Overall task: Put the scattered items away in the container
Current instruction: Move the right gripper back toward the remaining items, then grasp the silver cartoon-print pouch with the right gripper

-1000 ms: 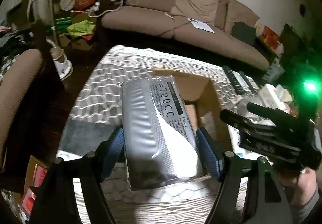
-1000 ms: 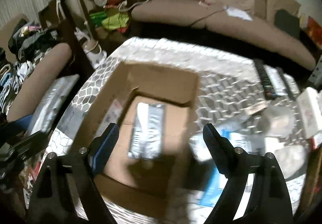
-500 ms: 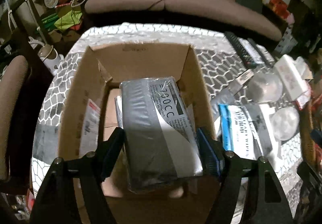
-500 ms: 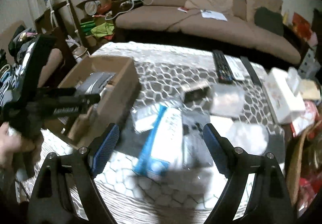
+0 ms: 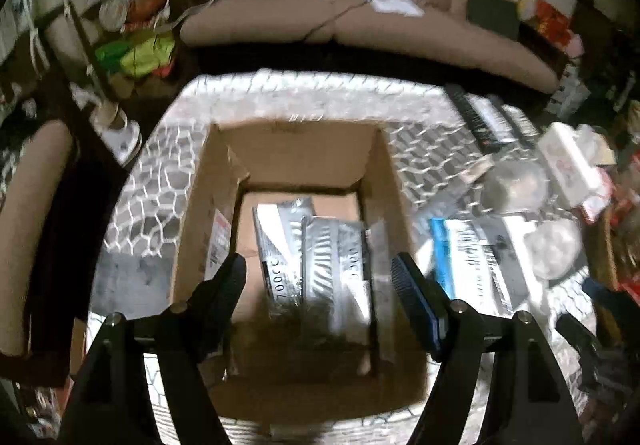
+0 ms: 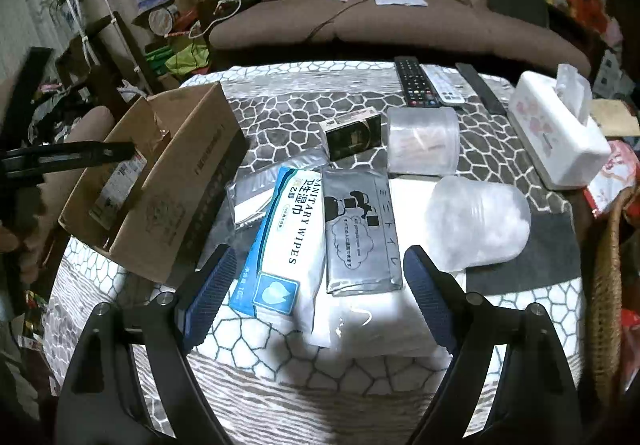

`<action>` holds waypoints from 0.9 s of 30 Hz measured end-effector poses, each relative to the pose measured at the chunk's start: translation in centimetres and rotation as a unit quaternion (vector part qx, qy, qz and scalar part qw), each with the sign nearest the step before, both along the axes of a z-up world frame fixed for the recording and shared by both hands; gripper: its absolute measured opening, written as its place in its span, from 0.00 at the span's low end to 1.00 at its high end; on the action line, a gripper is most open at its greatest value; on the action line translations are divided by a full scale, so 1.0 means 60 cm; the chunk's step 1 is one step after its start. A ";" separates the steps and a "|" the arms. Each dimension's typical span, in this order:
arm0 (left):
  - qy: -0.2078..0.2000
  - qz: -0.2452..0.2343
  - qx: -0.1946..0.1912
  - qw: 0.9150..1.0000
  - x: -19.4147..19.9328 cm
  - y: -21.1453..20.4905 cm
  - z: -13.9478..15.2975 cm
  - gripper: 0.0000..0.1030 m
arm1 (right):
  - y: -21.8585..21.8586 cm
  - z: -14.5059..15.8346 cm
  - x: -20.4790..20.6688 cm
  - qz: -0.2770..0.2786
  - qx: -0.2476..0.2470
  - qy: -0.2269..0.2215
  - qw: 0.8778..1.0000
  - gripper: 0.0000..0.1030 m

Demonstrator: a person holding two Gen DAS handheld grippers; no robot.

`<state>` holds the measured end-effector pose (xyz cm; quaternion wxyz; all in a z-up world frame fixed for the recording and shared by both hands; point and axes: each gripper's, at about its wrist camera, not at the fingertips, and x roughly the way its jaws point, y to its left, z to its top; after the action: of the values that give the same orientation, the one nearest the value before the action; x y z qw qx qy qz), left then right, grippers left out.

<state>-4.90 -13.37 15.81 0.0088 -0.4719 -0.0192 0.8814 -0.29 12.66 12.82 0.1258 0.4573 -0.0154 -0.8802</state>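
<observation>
Silver packets [image 5: 316,257] in box [image 5: 192,205], below empty left tongs [image 5: 318,285]

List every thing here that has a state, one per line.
brown cardboard box: open, silver pouches inside
blue-and-white sanitary wipes pack: lying flat, outside box
clear plastic tub: tipped on its side
left gripper: jaws open, empty
right gripper: jaws open, empty
</observation>
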 end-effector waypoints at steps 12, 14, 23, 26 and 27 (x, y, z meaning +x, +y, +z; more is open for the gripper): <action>0.052 -0.116 0.053 0.990 0.146 0.165 -0.021 0.74 | 0.068 -0.024 0.017 -0.004 -0.040 -0.023 0.999 0.77; 0.050 -0.137 0.042 0.988 0.152 0.189 -0.045 0.74 | 0.068 -0.039 0.006 0.002 -0.038 -0.031 0.999 0.77; 0.053 -0.163 0.066 0.983 0.131 0.225 -0.098 0.74 | 0.046 -0.111 -0.082 0.026 -0.026 -0.079 0.996 0.76; 0.055 -0.163 0.079 0.982 0.128 0.223 -0.107 0.74 | 0.044 -0.132 -0.107 0.020 -0.019 -0.093 0.995 0.76; 0.052 -0.164 0.080 0.982 0.127 0.222 -0.112 0.74 | 0.044 -0.138 -0.114 0.021 -0.014 -0.096 0.995 0.77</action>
<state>2.69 -0.02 9.07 0.1922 -0.4198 -0.0119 0.8870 -7.11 15.28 4.53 0.1490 0.5381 -0.0305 -0.8290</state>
